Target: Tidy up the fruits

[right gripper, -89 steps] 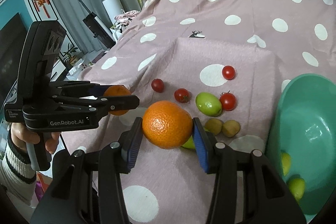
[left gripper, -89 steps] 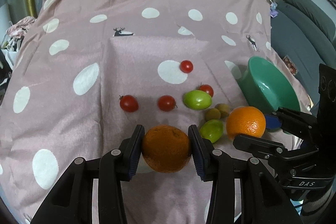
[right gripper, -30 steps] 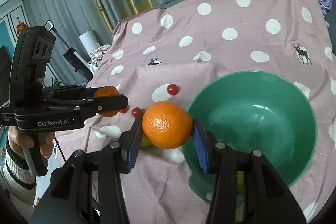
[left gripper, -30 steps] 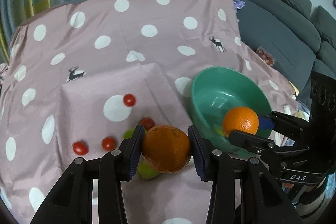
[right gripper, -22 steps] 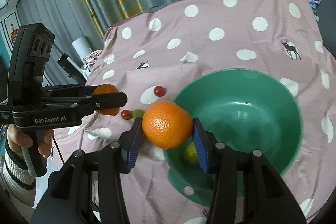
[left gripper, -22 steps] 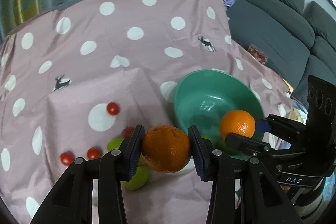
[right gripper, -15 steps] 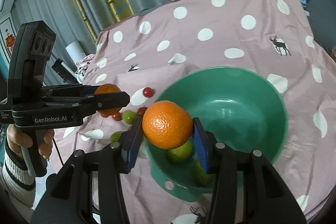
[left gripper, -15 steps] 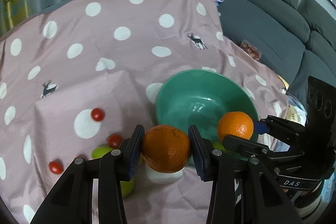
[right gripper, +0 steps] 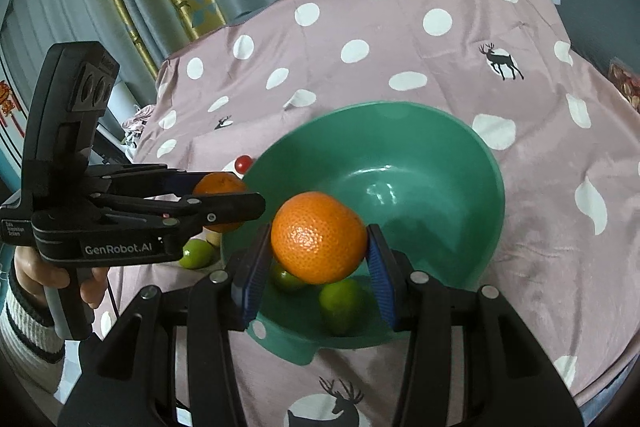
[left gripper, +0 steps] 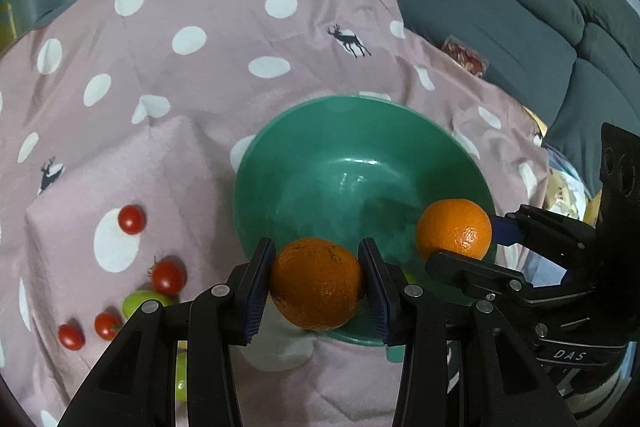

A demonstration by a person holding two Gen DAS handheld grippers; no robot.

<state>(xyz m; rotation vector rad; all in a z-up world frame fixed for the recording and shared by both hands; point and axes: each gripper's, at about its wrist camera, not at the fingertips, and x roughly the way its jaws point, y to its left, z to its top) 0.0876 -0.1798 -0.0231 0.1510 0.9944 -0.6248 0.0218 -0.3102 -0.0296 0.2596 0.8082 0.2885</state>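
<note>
My left gripper [left gripper: 316, 283] is shut on a dark orange [left gripper: 316, 289], held over the near rim of the green bowl [left gripper: 320, 131]. My right gripper [right gripper: 318, 259] is shut on a brighter orange [right gripper: 318, 237] above the bowl [right gripper: 460, 155], which holds two green fruits [right gripper: 340, 301]. In the left wrist view the right gripper [left gripper: 464, 239] and its orange [left gripper: 454, 229] hang over the bowl's right side. In the right wrist view the left gripper [right gripper: 224, 199] and its orange [right gripper: 218, 185] sit at the bowl's left edge.
Several cherry tomatoes [left gripper: 132, 219] and green fruits [left gripper: 140, 303] lie on the pink polka-dot cloth [left gripper: 200, 75] left of the bowl. A grey sofa [left gripper: 500, 15] stands at the right. A person's hand [right gripper: 40, 275] in a striped sleeve holds the left gripper.
Both grippers have carried their oranges toward the bowl and slightly down; the bowl now sits larger and more central in both views, with the loose fruits slipping off to the left.
</note>
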